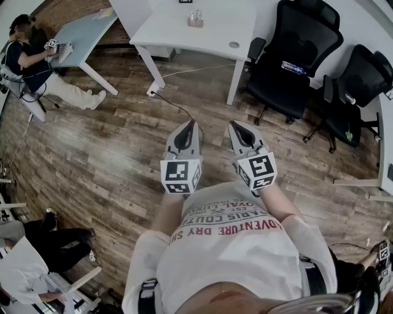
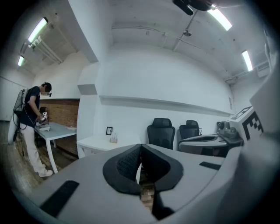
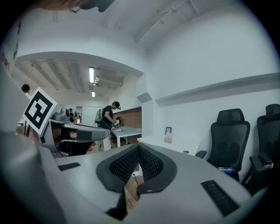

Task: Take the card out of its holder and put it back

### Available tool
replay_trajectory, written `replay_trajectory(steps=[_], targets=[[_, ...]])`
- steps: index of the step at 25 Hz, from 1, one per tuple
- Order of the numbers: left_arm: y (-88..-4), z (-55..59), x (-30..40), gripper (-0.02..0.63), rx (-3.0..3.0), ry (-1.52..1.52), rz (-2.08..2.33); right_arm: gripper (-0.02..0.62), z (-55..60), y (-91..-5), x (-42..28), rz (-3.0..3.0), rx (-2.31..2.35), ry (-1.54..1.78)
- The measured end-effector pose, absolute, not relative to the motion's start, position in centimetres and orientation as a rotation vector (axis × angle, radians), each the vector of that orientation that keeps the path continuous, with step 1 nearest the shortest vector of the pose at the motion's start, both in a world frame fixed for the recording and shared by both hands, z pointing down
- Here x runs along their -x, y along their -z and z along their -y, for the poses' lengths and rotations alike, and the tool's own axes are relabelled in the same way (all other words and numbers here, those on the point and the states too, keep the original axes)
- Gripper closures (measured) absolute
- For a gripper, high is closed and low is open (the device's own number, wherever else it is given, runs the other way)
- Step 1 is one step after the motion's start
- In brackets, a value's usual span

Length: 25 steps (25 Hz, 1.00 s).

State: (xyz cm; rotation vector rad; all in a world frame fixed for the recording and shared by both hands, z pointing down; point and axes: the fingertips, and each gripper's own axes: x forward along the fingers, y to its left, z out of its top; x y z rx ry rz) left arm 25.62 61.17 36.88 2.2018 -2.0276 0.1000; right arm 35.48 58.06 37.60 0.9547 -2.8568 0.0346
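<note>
Standing on the wood-plank floor [image 1: 110,153], the person holds both tools out in front, roughly level, side by side and a little apart. The left gripper [image 1: 191,124] has its ribbed black pads pressed together with nothing between them, and the right gripper [image 3: 138,148] is likewise closed tight and empty. Well ahead of both stands a white table [image 1: 166,27]. Near its far edge sits a small clear stand [image 1: 195,18] that is probably the card holder, though it is too small to make out a card in it. A little dark picture frame [image 2: 109,130] stands near it. A round disc [image 1: 233,45] lies towards the table's front right corner. Two black office chairs [image 1: 301,49] stand to the right of the table, and a cable [image 1: 174,104] trails across the floor from the table's leg towards the grippers. At the upper left another person [image 1: 27,58] works at a pale blue table [image 1: 86,30].
</note>
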Motion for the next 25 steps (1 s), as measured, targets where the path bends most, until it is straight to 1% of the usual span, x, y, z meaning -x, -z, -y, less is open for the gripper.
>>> replay_trajectory(steps=[10, 16, 25], targets=[[-36.1, -60.8, -25.4, 0.580, -2.229, -0.136, 2.038, 0.571, -57.3, -37.1, -34.8, 2.853, -0.968, -0.038], [-37.4, -60.3, -24.5, 0.580, -2.192, -0.116, 2.018, 0.571, -56.4, -37.9, -34.4, 2.833, -0.988, -0.106], [-39.3, -55.0, -22.5, 0.580, -2.116, -0.101, 2.026, 0.571, -50.8, -39.9, -32.6, 2.805, -0.912, -0.144]])
